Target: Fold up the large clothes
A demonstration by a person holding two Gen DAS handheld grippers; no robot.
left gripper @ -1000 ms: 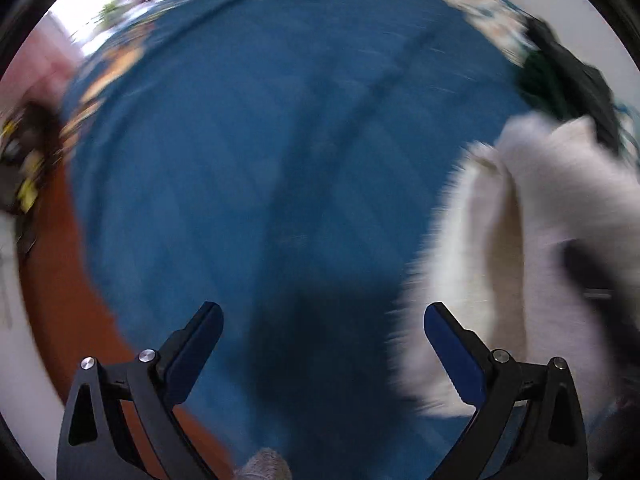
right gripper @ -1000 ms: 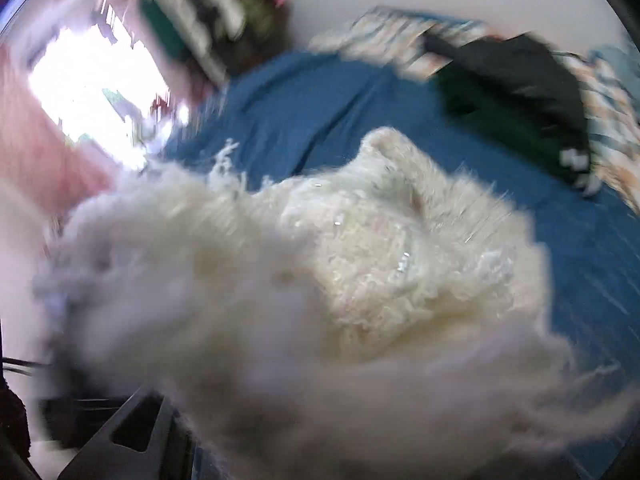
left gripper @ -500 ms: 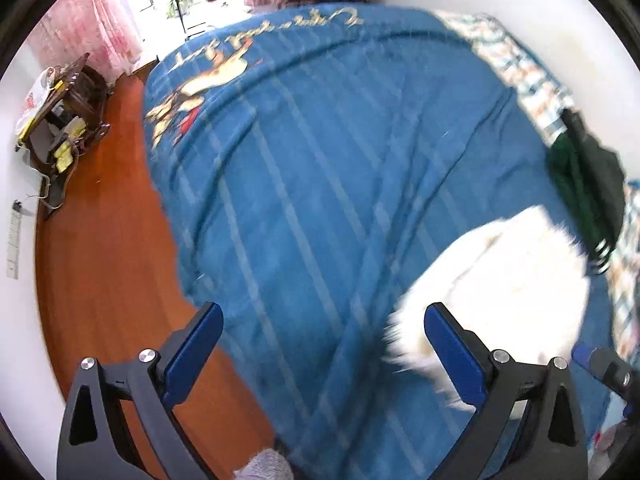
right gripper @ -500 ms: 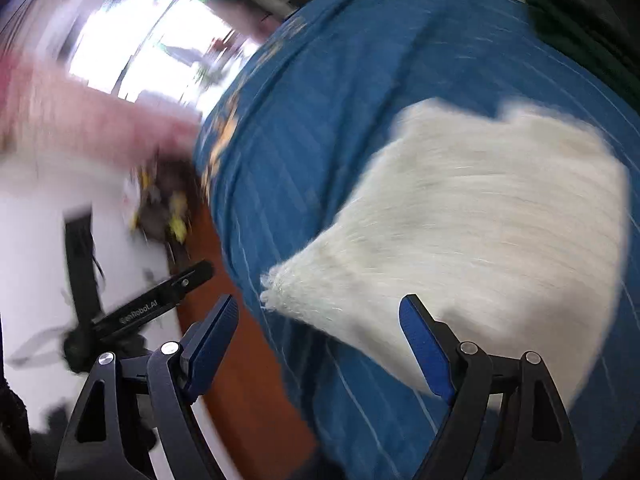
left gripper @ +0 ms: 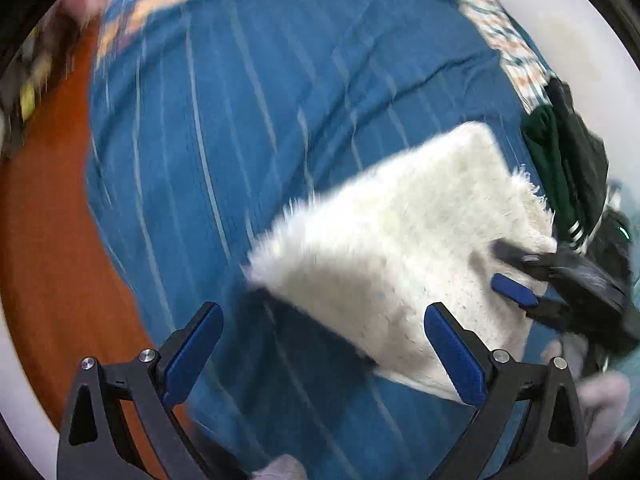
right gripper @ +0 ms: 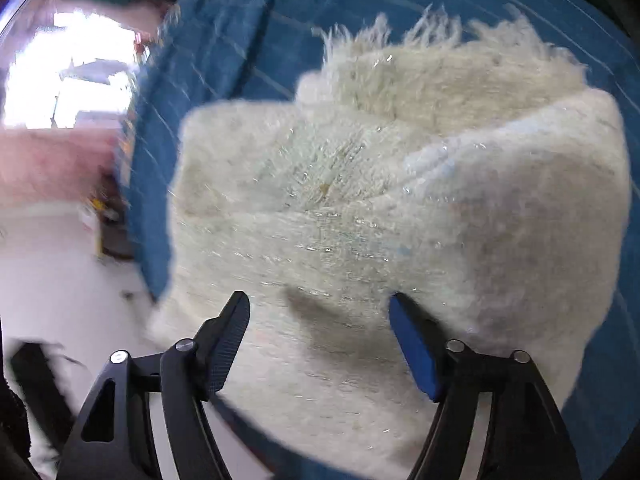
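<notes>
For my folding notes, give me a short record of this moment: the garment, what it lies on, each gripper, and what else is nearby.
garment: fluffy white garment, folded into a compact bundle
surface: blue striped bedspread
left gripper: open, nothing between its fingers
right gripper: over the garment, jaws closing, not pressing on it
nearby: dark green clothing beyond the garment
floor: orange-brown floor

blue striped bedspread (left gripper: 256,128), dark green clothes (left gripper: 568,168), orange-brown floor (left gripper: 52,248)

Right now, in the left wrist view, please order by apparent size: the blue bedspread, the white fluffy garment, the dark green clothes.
1. Blue bedspread, fills most of the view.
2. White fluffy garment, folded on it.
3. Dark green clothes, partly cut off at the edge, so their full size is unsure.
</notes>
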